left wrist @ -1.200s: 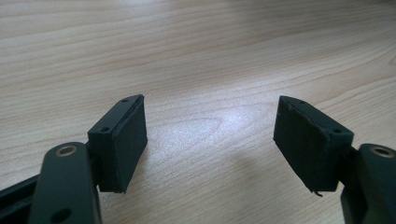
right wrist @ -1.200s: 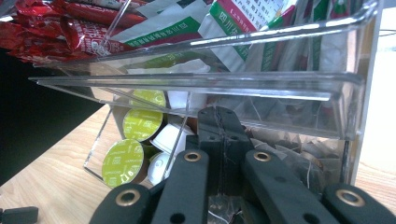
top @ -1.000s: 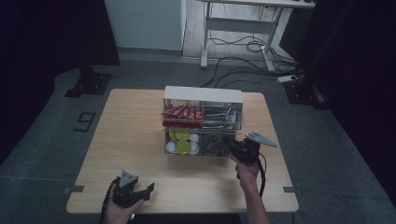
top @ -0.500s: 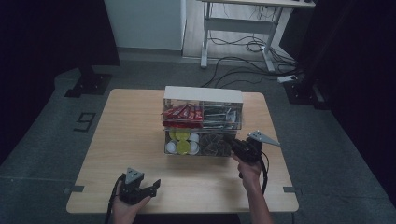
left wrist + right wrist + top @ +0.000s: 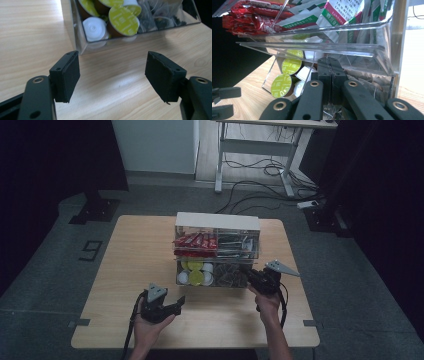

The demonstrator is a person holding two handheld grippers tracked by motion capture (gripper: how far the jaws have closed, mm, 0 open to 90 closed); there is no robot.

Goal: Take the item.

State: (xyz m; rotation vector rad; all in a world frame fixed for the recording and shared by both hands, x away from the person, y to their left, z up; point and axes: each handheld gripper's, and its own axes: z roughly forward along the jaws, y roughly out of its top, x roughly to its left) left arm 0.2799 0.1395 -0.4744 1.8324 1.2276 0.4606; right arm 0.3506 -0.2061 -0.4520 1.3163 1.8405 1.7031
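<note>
Your left gripper: over the near edge of the table, jaws apart with nothing between them; they have just been closing a little. In the left gripper view the pads face bare wood, the lower drawer's clear corner just ahead.

Your right gripper: at the front right of the clear organiser, jaws pressed together. In the right gripper view the closed jaws sit in the pulled-out lower drawer among the tea bags; whether they pinch one, you cannot tell.

Organiser contents: red sachets and green-printed packets in the upper tier; green-lidded and white capsules below left, tea bags below right.

Surface: pale wood-grain tabletop, rounded corners.

Room: grey floor, a number marked on it left of the table; a white desk frame with loose cables behind; dark drapes either side.
</note>
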